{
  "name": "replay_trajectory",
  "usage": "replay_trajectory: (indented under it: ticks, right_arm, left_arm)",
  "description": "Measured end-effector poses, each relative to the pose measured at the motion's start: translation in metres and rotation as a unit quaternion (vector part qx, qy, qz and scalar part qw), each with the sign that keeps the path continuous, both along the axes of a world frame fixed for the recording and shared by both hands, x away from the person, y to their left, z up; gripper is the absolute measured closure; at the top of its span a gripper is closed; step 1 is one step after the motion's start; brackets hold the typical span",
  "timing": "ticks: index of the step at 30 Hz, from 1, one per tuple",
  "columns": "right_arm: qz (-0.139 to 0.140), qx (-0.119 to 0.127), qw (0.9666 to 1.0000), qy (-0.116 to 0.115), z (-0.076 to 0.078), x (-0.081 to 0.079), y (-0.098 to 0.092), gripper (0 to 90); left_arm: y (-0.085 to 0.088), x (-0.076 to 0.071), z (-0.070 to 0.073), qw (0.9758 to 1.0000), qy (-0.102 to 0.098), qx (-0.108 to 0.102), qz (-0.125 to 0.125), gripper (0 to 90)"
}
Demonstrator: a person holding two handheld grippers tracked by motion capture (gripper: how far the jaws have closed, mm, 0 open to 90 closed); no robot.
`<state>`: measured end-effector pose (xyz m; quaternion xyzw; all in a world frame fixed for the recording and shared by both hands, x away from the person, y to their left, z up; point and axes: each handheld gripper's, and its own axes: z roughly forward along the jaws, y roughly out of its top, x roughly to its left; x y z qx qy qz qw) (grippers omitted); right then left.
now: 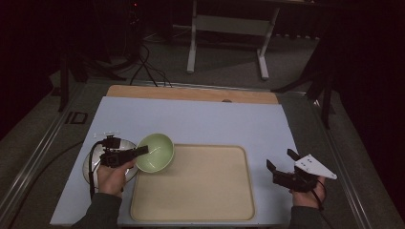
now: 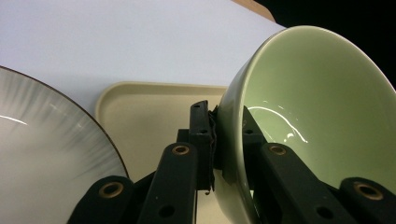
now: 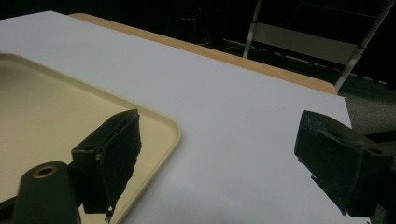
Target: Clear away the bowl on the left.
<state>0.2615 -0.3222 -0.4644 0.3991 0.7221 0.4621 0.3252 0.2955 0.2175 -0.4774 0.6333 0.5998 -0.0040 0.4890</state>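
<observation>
A pale green bowl (image 1: 155, 152) hangs tilted over the left edge of the beige tray (image 1: 200, 191), its rim pinched by my left gripper (image 1: 142, 151). The left gripper view shows the bowl (image 2: 322, 116) wall clamped between the two black jaws of that gripper (image 2: 219, 140). Below the hand lies a white plate with a dark rim (image 1: 90, 164), seen close up as the plate (image 2: 42, 154). My right gripper (image 1: 282, 161) stands open to the right of the tray, jaws wide apart over the white mat, holding nothing; its own view shows the gripper (image 3: 217, 154) beside the tray's corner (image 3: 159, 126).
A white mat (image 1: 200, 121) covers the wooden table (image 1: 191, 93). Beyond the table stand a white frame (image 1: 229, 28) and cables on a dark floor.
</observation>
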Motion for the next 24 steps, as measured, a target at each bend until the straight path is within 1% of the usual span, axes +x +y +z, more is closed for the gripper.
replay_trajectory:
  ticks: [18, 24]
  right_arm:
    - [0.000, -0.001, 1.0000, 0.001, 0.000, 0.000, 0.000, 14.1]
    - [0.002, 0.000, 1.0000, 0.001, 0.000, 0.001, 0.000, 14.0]
  left_arm:
    - [-0.018, 0.001, -0.006, 0.9998, 0.007, 0.015, -0.010, 82.8]
    - [-0.026, 0.000, -0.006, 0.9996, 0.004, 0.025, -0.017, 82.7]
